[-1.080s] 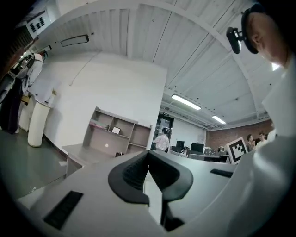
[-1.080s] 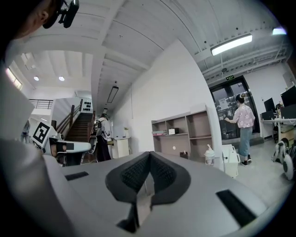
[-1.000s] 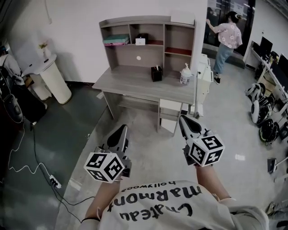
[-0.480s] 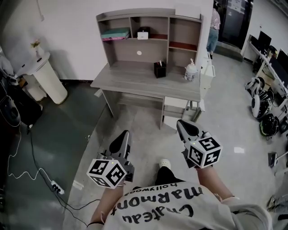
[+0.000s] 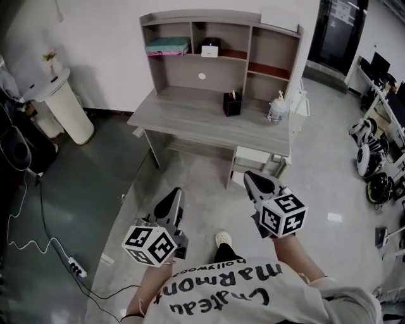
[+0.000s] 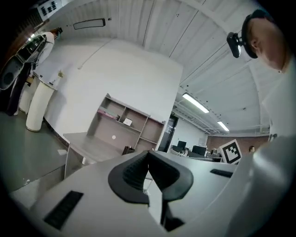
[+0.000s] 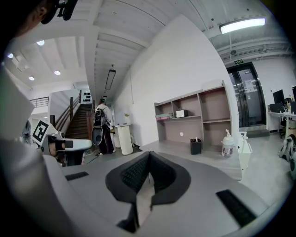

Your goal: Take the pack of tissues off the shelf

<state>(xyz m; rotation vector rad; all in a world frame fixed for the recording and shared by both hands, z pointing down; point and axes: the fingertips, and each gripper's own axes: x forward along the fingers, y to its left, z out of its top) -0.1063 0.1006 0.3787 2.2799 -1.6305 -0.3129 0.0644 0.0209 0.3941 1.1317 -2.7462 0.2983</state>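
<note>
pack of tissues [image 5: 168, 45] was still on shelf [image 5: 190, 14]; desk [image 5: 190, 114] got closer (approach phase), l gripper [image 5: 175, 192] & r gripper [image 5: 249, 176] both shut, empty.

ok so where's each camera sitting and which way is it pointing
Head view: on the person's head, looking steeply down and forward at the desk and floor; shows left claw, right claw and shirt.
Left gripper view: on the left claw, looking along its shut jaws towards the desk; shirt and part of the right claw at right.
Right gripper view: on the right claw, facing the desk; left claw at left edge.
Shared: all three see the shelf unit and black pen holder.
</note>
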